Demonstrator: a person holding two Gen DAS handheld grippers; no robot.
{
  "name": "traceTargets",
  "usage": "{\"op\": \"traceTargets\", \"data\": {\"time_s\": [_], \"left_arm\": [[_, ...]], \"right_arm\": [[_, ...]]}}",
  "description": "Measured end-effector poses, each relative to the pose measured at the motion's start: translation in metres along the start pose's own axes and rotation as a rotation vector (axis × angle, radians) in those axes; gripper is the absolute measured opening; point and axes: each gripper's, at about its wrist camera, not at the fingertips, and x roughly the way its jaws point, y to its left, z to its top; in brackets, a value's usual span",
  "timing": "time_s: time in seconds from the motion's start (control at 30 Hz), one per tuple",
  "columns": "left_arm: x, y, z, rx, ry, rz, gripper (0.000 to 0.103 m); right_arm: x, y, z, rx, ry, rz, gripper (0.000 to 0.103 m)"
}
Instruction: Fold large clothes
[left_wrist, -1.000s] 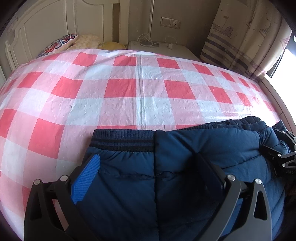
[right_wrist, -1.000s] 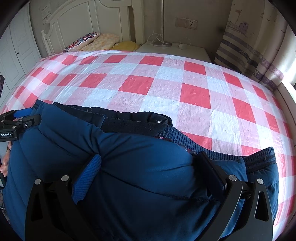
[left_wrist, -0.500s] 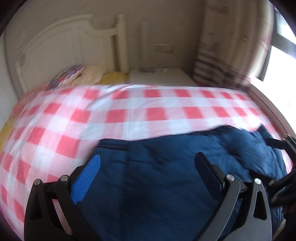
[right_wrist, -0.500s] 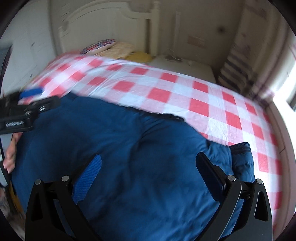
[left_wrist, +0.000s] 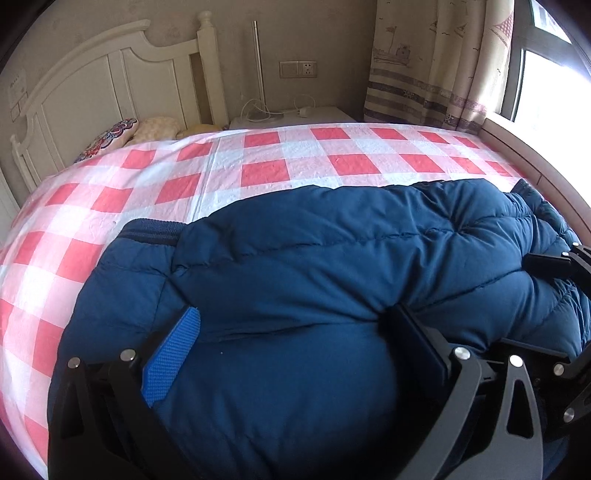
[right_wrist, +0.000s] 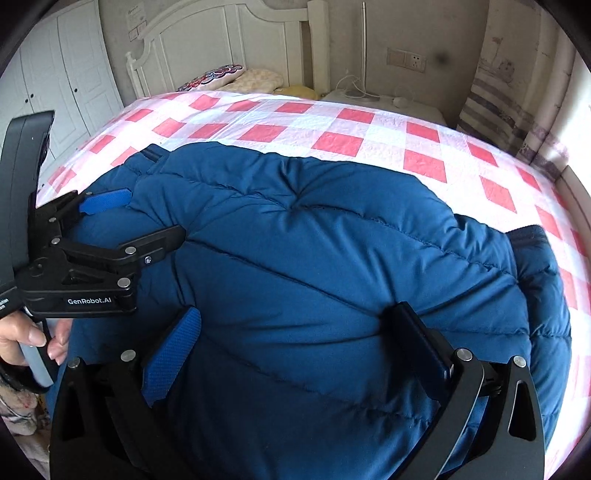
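A navy quilted puffer jacket (left_wrist: 314, 258) lies bunched on the near part of a bed with a red-and-white checked sheet (left_wrist: 258, 170). Its ribbed hem (left_wrist: 151, 230) shows at the left in the left wrist view, and the ribbed hem (right_wrist: 532, 240) shows at the right in the right wrist view. My left gripper (left_wrist: 295, 314) is open just over the jacket's left part, its blue pad (left_wrist: 171, 360) against the fabric. My right gripper (right_wrist: 295, 312) is open over the jacket's right part. The left gripper (right_wrist: 147, 218) also shows at the left of the right wrist view, held by a hand (right_wrist: 22, 343).
A white headboard (left_wrist: 110, 85) and pillows (left_wrist: 110, 136) stand at the far end of the bed. Beside them a white nightstand (left_wrist: 291, 116) carries cables. Curtains (left_wrist: 424, 62) and a window ledge (left_wrist: 535, 158) run along the right. White wardrobe doors (right_wrist: 62, 81) stand at the left.
Both views have pulled back and risen. A smooth quilted panel now covers the jacket's top, where the hem and dark inner lining showed before. Both grippers stayed open.
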Motion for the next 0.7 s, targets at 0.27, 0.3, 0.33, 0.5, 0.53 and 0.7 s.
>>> {"op": "traceTargets", "data": {"time_s": [0.27,0.3,0.33,0.5,0.53,0.7], "left_arm": [[-0.012,0.013,0.002,-0.025,0.009,0.004,0.101],[-0.020,0.018,0.000,-0.028,0.002,0.023,0.101],[-0.028,0.023,-0.001,-0.032,-0.007,0.038,0.101],[-0.048,0.069,-0.013,-0.078,-0.015,0.140,0.101],[-0.046,0.076,-0.018,-0.094,-0.005,0.137,0.101],[-0.034,0.106,-0.032,-0.221,-0.004,0.028,0.101]], "right_arm": [[-0.012,-0.005,0.000,0.026,-0.014,-0.084,0.098],[-0.018,-0.009,-0.002,0.036,-0.024,-0.122,0.098],[-0.025,-0.015,-0.003,0.049,-0.034,-0.154,0.098],[-0.047,-0.068,-0.018,0.179,-0.047,-0.235,0.098],[-0.045,-0.079,-0.023,0.209,-0.039,-0.226,0.098],[-0.035,-0.088,-0.031,0.233,-0.043,-0.195,0.099]]}}
